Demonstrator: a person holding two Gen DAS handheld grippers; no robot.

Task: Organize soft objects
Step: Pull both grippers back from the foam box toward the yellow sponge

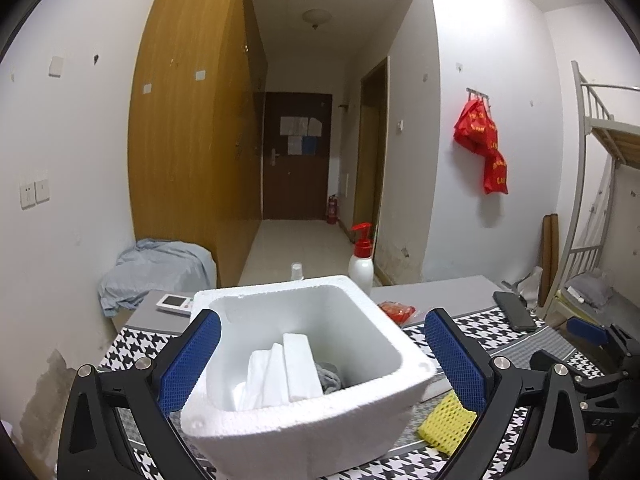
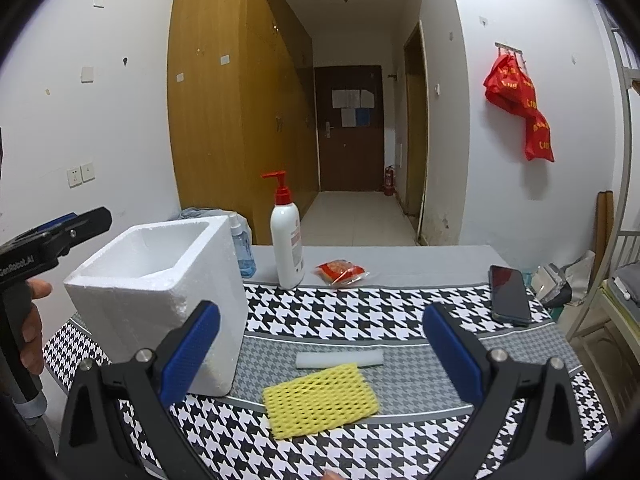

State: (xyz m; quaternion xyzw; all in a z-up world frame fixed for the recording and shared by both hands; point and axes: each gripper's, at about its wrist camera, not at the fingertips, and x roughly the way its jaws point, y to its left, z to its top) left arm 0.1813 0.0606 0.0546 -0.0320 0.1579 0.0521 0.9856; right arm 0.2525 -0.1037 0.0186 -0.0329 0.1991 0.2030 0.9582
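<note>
Dormitory room: metal bunk bed (image 1: 600,120), wooden wardrobes (image 2: 224,100), fire extinguisher (image 2: 389,180) by door (image 2: 350,128).

I see a white foam box (image 2: 160,296) standing upright and open-topped at the left of the tabletop (image 2: 360,320). Inside it lie white foam pieces (image 1: 280,372) and a grey cloth (image 1: 330,378). A yellow mesh foam sleeve (image 2: 320,400) lies flat to its right, with a white foam strip (image 2: 340,359) just beyond.
</note>
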